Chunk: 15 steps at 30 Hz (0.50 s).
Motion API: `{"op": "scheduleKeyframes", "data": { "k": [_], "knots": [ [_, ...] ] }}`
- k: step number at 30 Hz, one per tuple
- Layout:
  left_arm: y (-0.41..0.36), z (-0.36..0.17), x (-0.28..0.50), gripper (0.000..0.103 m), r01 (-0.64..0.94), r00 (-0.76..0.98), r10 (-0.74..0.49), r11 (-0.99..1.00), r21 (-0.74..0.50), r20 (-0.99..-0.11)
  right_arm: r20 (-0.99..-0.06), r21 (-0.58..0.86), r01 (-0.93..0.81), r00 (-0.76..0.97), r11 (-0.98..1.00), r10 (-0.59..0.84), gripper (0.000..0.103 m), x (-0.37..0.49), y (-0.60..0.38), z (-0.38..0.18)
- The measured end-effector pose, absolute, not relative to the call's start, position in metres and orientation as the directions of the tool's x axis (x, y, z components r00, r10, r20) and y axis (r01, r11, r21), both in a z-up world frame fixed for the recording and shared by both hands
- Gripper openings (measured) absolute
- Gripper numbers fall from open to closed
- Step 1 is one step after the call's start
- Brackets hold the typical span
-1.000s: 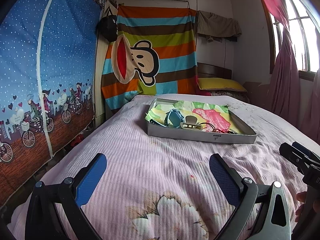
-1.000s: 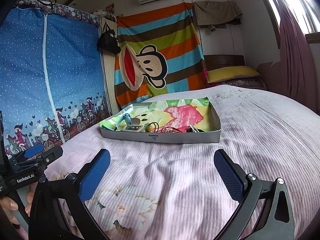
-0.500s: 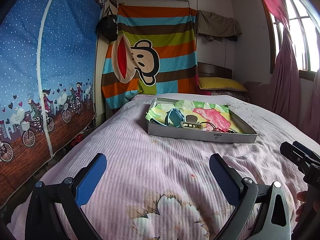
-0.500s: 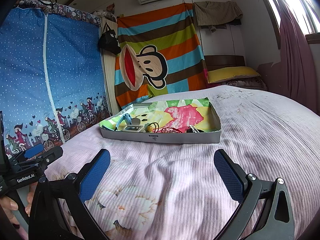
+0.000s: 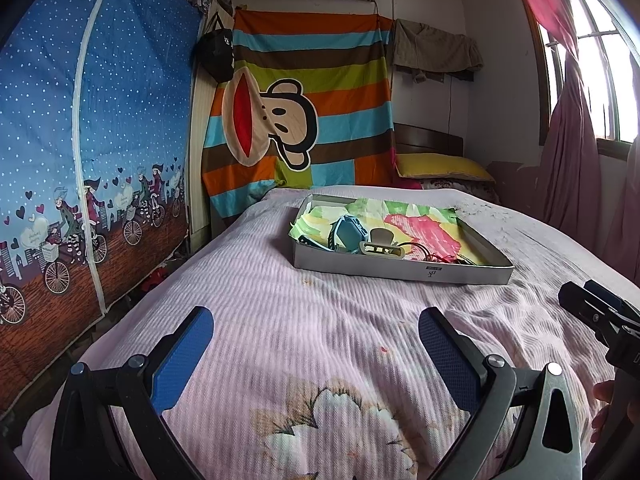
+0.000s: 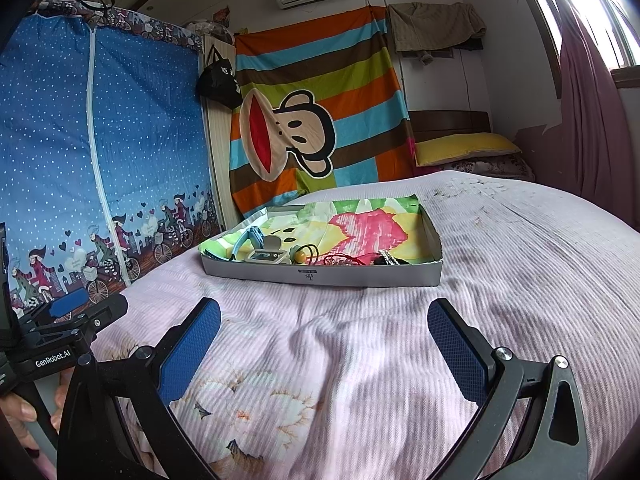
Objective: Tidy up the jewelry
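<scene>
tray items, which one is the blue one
The blue watch, lying at the left end of the tray. The hair claw clip beside it is beige, and the cords further right are red and dark.

I count one tray [image 5: 400, 272] on one bed [image 5: 304, 320], holding one blue watch [image 5: 346, 234], one beige hair claw [image 5: 382, 244]; two grippers: left gripper [image 5: 316, 344], right gripper [image 6: 324, 332]

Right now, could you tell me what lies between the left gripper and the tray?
Only bare pink bedspread lies between the left gripper and the tray, per the left wrist view.
</scene>
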<state>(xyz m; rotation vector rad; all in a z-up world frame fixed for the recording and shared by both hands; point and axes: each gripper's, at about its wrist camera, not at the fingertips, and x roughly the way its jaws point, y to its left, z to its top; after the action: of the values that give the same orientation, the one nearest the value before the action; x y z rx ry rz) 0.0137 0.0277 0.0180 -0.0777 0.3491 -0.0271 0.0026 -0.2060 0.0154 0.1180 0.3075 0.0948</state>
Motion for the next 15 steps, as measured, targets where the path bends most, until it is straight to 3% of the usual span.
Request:
{"op": "scheduleKeyframes", "data": {
  "k": [15],
  "knots": [
    [0.0265,0.0132,0.0166,0.103,-0.010,0.931,-0.018,0.997,-0.075,-0.364,-0.298,0.131,-0.076,0.948,0.988,0.113,0.102,0.0021,-0.2054,0.0150]
  ]
}}
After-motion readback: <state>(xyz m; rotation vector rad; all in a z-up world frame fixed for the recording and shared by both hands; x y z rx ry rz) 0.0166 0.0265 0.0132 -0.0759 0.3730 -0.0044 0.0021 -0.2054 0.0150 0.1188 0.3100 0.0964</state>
